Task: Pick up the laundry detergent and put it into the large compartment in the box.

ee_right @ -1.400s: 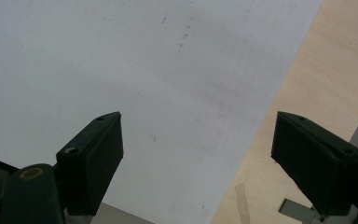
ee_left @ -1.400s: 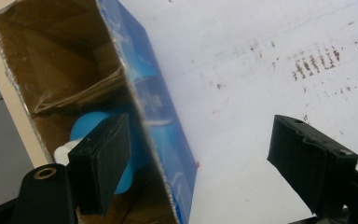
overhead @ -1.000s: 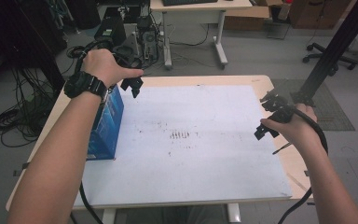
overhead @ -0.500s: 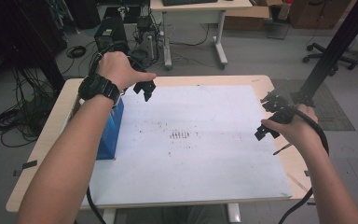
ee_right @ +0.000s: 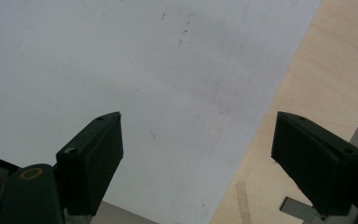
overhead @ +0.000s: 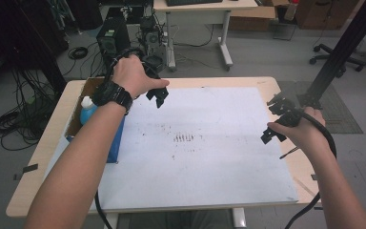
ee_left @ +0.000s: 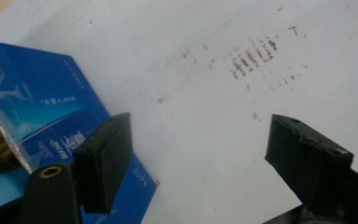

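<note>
Currently my left gripper (overhead: 158, 95) hovers above the far-left part of the white sheet (overhead: 209, 157), at roughly 10 o'clock from the sheet's centre. Its jaws have just been closing, yet they stand partly apart with nothing between them. The blue box (overhead: 109, 138) sits just beside this gripper, at about 8 o'clock from it, on the left edge of the wooden table (overhead: 43, 162); a blue bottle (overhead: 87, 110) stands inside it. My right gripper (overhead: 279, 119) hangs over the sheet's right edge, at 3 o'clock, jaws wide apart and holding nothing.
</note>
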Demonstrator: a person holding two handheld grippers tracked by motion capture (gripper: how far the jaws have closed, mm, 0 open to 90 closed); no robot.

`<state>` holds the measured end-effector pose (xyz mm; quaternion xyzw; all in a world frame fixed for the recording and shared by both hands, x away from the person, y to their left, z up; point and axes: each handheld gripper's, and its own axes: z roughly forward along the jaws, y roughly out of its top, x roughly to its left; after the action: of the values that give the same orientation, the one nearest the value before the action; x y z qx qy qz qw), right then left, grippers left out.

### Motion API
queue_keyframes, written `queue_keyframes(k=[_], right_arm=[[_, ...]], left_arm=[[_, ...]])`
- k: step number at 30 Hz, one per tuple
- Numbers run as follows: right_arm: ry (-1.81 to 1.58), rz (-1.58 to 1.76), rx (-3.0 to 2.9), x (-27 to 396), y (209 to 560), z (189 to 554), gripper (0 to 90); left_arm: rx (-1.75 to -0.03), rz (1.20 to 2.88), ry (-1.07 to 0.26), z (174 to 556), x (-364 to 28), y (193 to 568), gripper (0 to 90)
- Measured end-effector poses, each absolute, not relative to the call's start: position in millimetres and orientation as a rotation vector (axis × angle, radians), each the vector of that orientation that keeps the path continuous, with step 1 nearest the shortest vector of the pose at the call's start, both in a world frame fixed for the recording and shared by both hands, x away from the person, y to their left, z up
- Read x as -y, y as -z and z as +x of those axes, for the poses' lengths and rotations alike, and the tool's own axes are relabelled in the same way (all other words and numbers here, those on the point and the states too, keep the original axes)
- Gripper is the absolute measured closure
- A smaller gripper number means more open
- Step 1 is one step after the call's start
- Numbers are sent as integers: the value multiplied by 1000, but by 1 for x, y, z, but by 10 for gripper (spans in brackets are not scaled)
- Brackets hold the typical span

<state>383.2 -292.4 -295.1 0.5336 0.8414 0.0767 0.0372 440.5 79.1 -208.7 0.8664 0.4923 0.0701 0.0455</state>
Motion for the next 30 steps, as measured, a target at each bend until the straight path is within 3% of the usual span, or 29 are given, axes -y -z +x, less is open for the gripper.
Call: queue_keyframes(k=[30], right_arm=[[-236,1641,-2583,292,295,384,164]], left_arm=[[-1333,2766,-158,423,-37,241,224]])
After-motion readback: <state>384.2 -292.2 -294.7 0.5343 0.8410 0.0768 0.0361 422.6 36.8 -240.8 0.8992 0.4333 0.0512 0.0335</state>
